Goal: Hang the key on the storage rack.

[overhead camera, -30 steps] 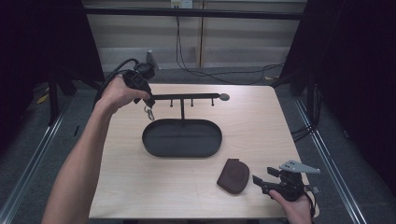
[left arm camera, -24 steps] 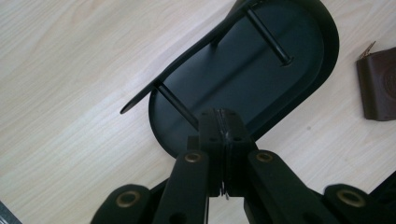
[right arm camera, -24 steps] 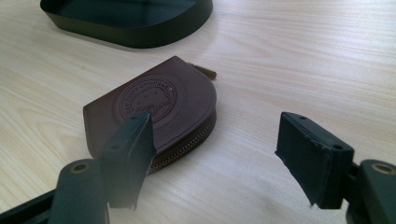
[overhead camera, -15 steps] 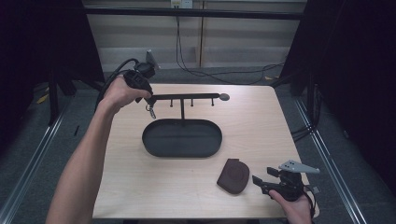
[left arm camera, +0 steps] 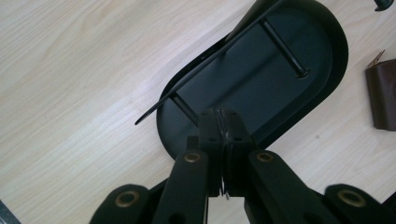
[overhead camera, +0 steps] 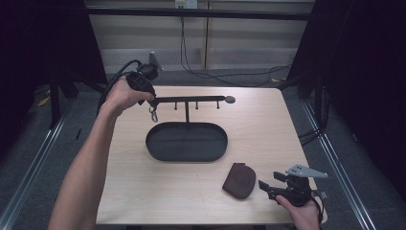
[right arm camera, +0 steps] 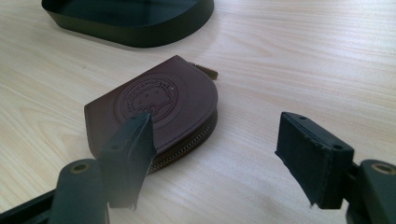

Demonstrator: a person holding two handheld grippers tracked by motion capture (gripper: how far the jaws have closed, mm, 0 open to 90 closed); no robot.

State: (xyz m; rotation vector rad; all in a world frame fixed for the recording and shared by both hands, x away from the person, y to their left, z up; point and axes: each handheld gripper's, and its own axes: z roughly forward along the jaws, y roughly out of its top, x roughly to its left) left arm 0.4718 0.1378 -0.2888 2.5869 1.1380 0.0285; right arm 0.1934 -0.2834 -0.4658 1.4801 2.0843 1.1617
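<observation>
My left gripper is raised over the left end of a black rack bar. Its jaws are shut on a small metal clip that dangles below them beside the bar's tip. A sliver of that metal clip shows between the pads. The bar stands on a post above an oval black tray. At the front right lies a brown zipped coin pouch, flat on the table. My right gripper rests just right of it, open, with the pouch ahead of its left jaw and untouched.
The bar carries several short pegs and a round knob at its right end. The light wooden table has dark floor and metal rails on both sides. Cables run along the floor behind the table.
</observation>
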